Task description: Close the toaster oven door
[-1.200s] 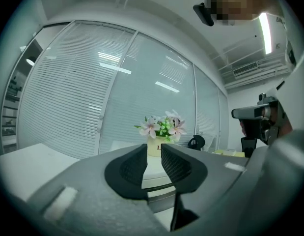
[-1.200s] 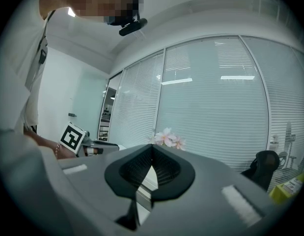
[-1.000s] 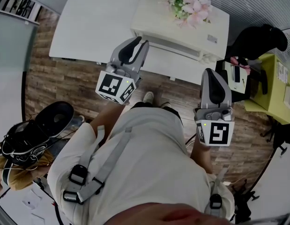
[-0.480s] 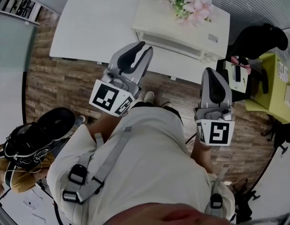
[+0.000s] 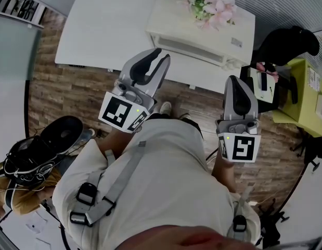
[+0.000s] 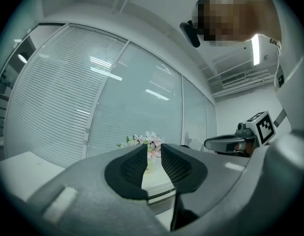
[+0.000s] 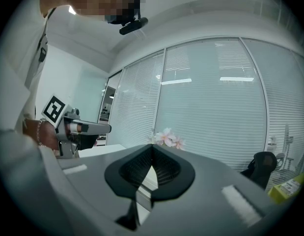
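The white toaster oven (image 5: 202, 33) stands on a white table (image 5: 103, 25), with a bunch of pink flowers (image 5: 208, 4) on its top. Its front face points toward me; I cannot tell from here how its door stands. My left gripper (image 5: 156, 53) hangs in the air short of the oven's front left, jaws a little apart and empty. Through the gap between those jaws (image 6: 153, 149) I see the flowers (image 6: 151, 140) and the oven's top (image 6: 159, 181). My right gripper (image 5: 234, 80) is held lower, to the right of the oven, with its tips (image 7: 152, 147) together on nothing.
A black office chair (image 5: 285, 43) and a yellow-green box (image 5: 304, 95) are at the right. A black bag and helmet (image 5: 41, 147) lie on the wooden floor at the left. Glass walls with blinds close the room behind the table.
My left gripper has shifted slightly right and forward and tilted more toward the oven. The right gripper has stayed where it was.
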A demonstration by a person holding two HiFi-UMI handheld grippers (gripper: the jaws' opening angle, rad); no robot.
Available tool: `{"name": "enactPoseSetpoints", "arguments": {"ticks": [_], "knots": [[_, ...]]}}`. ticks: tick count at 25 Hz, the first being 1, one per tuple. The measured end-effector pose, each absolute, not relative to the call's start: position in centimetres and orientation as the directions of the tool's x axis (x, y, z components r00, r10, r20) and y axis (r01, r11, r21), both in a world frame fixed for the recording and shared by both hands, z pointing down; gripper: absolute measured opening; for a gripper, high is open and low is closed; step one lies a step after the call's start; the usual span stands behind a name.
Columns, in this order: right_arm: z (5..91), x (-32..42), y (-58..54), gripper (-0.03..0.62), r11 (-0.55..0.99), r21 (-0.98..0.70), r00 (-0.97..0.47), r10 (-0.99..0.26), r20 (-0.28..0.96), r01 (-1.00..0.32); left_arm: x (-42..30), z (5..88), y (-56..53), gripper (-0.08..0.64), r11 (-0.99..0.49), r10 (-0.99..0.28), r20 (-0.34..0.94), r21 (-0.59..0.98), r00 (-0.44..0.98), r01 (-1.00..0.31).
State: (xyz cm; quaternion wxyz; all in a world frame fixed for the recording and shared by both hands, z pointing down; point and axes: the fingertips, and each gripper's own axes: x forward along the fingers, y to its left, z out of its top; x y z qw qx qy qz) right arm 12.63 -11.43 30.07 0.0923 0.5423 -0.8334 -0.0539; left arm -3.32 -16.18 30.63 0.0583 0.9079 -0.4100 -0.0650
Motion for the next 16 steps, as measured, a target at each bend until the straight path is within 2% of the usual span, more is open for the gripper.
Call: {"name": "enactPoseSetpoints", "arguments": {"ticks": [16], "knots": [[30.02,12.56,-10.97,0.005,0.402,0.194,-0.39,-0.916,0.098,-0.895,-3.49,30.53,-15.66,0.091,-0.656,-0.752,-0.066,0.169,0.656,-0.735]]}}
